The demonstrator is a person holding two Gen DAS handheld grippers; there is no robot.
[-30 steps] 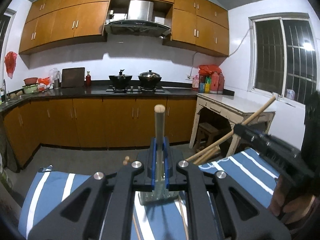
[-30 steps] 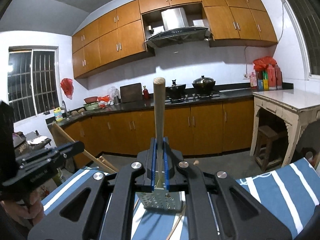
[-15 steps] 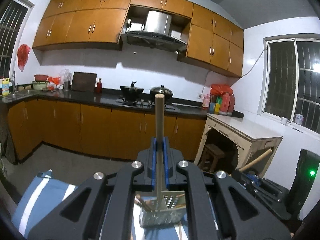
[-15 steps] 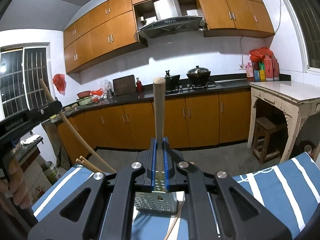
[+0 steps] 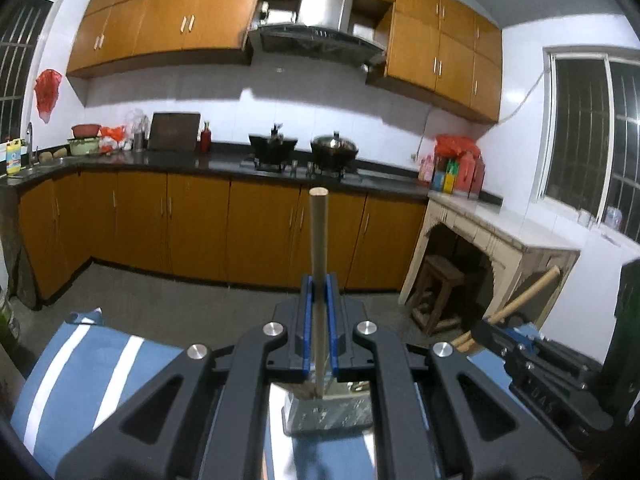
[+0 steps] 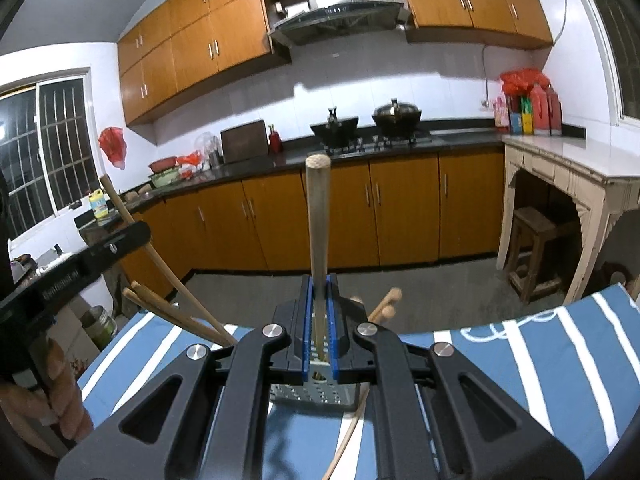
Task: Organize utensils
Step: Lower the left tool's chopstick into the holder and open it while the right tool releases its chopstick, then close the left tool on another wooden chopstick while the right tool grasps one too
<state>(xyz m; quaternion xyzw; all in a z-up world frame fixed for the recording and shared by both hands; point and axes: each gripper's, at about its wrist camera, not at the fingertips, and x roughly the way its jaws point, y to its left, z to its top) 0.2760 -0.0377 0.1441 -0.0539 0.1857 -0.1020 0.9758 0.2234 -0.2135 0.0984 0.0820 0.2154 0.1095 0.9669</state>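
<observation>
Item one: my left gripper [image 5: 319, 300], blue pads clenched on a wooden utensil handle [image 5: 319, 248] that stands upright between them, its round end pointing at the far cabinets. From the right wrist camera I see this same gripper at the left edge, with the hand [image 6: 48, 396] that carries it below.

Item two: my right gripper [image 6: 320, 300], likewise clamped tight on a second wooden handle [image 6: 318, 216], upright and slightly thicker at the top.

Item three: a perforated metal utensil holder [image 6: 312, 394], sitting on the cloth just beyond and beneath the right gripper's fingers; the held handle's lower end runs down toward it. In the left view a shiny metal container [image 5: 326, 412] lies under the fingers in the same way; I cannot tell whether either utensil's tip touches the bottom.

Item four: other wooden sticks [image 6: 180, 312] leaning out to the left of the holder, and rounded handle ends [image 6: 386, 304] just right of the fingers.

Item five: blue-and-white striped cloth [image 6: 540, 360] covering the near surface.

Item six: kitchen counter [image 5: 208, 160] along the far wall, with two pots [image 5: 334, 146] on the stove.
</observation>
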